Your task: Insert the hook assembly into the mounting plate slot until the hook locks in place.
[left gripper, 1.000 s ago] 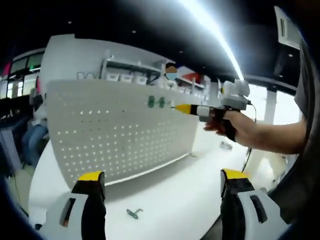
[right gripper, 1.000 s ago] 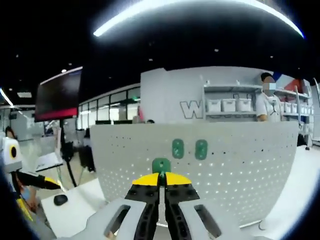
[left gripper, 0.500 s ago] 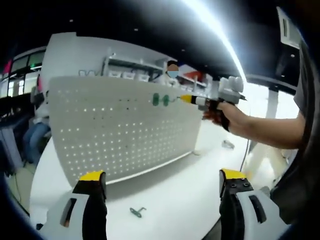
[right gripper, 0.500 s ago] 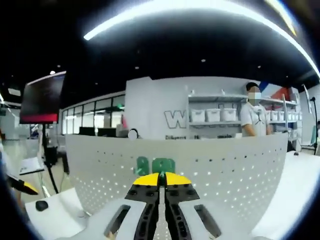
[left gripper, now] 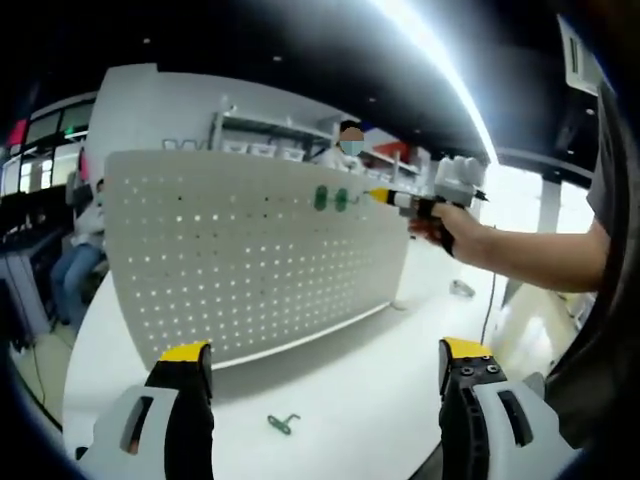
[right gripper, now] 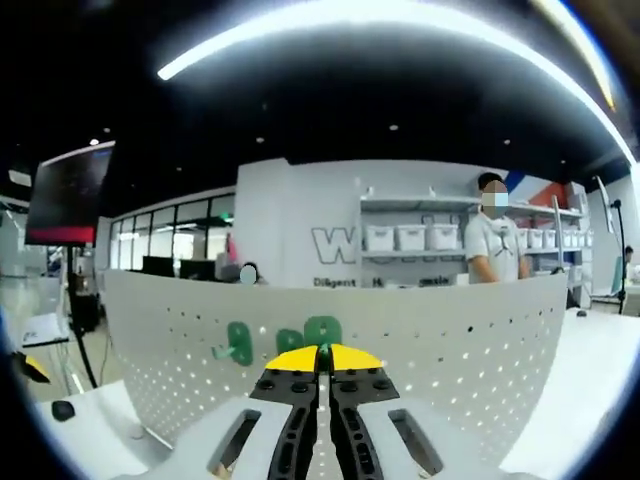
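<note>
A white pegboard [left gripper: 250,260] stands upright on the white table [left gripper: 380,400], with two green hooks [left gripper: 330,199] mounted near its top edge. In the right gripper view those two hooks [right gripper: 262,342] sit left of my right gripper [right gripper: 322,358], which is shut on a third green hook [right gripper: 322,331] held close to the board [right gripper: 460,340]. In the left gripper view a hand holds that right gripper [left gripper: 378,196] just right of the mounted hooks. My left gripper [left gripper: 322,365] hangs open over the table, and a loose green hook [left gripper: 283,424] lies between its jaws' lines.
A person in a white shirt [right gripper: 492,250] stands behind the board by shelves of white bins [right gripper: 410,237]. The operator's arm [left gripper: 530,255] crosses the right side. A small object [left gripper: 461,289] lies on the table's far right. A dark monitor [right gripper: 70,195] hangs at left.
My right gripper has risen and shifted right relative to the two mounted hooks, which now sit left of the held hook instead of above it. The left gripper stays open and low.
</note>
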